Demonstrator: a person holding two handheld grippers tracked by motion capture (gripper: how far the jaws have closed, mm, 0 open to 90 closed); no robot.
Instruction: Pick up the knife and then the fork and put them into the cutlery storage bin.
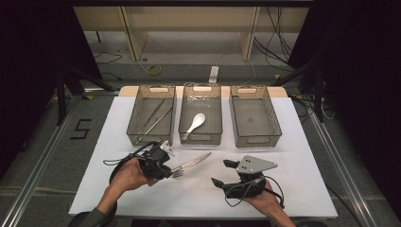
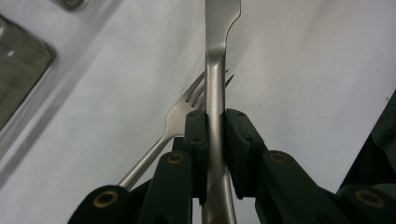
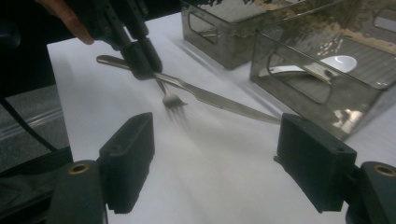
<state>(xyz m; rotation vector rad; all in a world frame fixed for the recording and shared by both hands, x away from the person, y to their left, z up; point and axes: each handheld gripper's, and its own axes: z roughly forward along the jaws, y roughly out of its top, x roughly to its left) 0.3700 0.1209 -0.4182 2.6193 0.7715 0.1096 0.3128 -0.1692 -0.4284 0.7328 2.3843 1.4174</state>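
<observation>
Left gripper [image 1: 166,166] clamps the knife [image 1: 193,163] by its handle, lifted off the white sheet [image 1: 293,156] near its front edge, blade aimed toward the middle bin [image 1: 200,135] — sorting, likely. Fork [image 1: 178,174] lies underneath on the sheet. Right gripper [image 1: 222,173], jaws wide and empty, waits close by, probably for the fork.
</observation>
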